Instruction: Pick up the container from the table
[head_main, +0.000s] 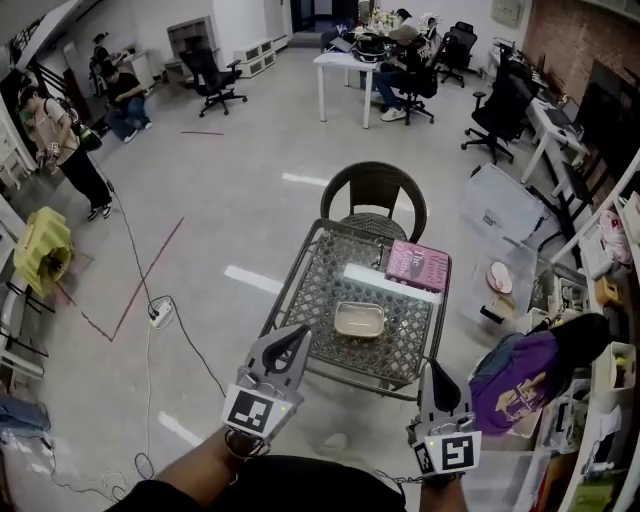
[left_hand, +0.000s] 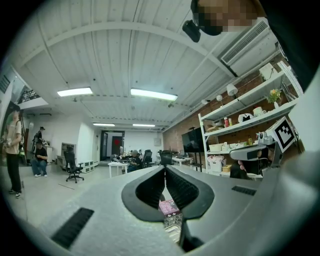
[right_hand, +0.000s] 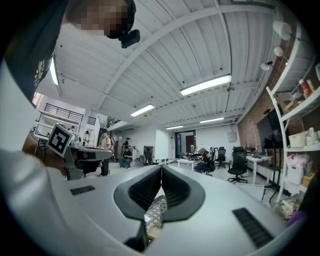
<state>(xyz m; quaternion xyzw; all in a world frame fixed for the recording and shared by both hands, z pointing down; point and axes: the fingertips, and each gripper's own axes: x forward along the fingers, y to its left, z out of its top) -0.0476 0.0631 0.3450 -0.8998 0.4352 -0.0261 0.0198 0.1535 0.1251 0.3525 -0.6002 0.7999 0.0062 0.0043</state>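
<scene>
Head view, looking steeply down over both arms.

- Counter (head_main: 305, 295): small, with a lattice top, standing on the open floor.
- Container (head_main: 359, 319): shallow, pale, rectangular with rounded corners. It sits near the middle of the counter, a little toward the near side. Nothing touches it.
- Pink box (head_main: 417, 265): at the far right corner of the counter.
- White strip (head_main: 392, 283): long and flat, lying just in front of the pink box, between it and the container.
- Chair (head_main: 374, 200): dark, round-backed, drawn up to the counter's far edge.
- Purple backpack (head_main: 520, 378): off the counter's right side, among the clutter there.
- Left hand-held gripper (head_main: 295, 340): held over the near left edge of the counter, pointing toward the container but well short of it.
- Right hand-held gripper (head_main: 437, 372): at the near right corner of the counter, also apart from the container.

Left gripper view: the jaws meet at their tips and grip nothing. The pink box (left_hand: 170, 206) and the lattice top show through the gap behind the tips.

Right gripper view: the jaws are likewise pressed together at the tips, with nothing between them. A patch of the lattice top shows below.
</scene>
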